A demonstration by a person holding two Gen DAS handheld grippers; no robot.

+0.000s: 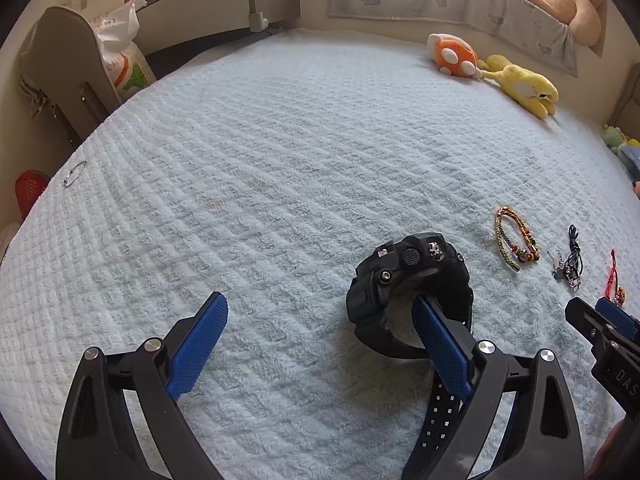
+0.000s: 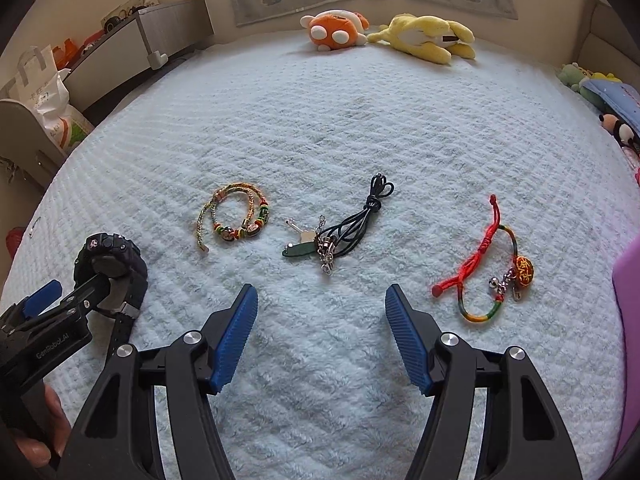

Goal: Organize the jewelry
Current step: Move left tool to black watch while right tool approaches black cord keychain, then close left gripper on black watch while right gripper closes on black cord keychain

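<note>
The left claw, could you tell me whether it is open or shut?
Open. The left claw has its blue fingers spread wide; one is hooked through the black watch strap loop, and nothing is clamped between them.

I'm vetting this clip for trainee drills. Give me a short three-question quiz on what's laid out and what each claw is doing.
1. True or false: the left claw is shut on the black watch.
2. Which piece lies between the braided bracelet and the red cord bracelet?
A. black cord necklace
B. silver ring
C. orange plush
3. Fill in: the right claw is ____ and holds nothing.

Key: 1 false, open, with one finger through the strap loop; 2 A; 3 open.
</note>
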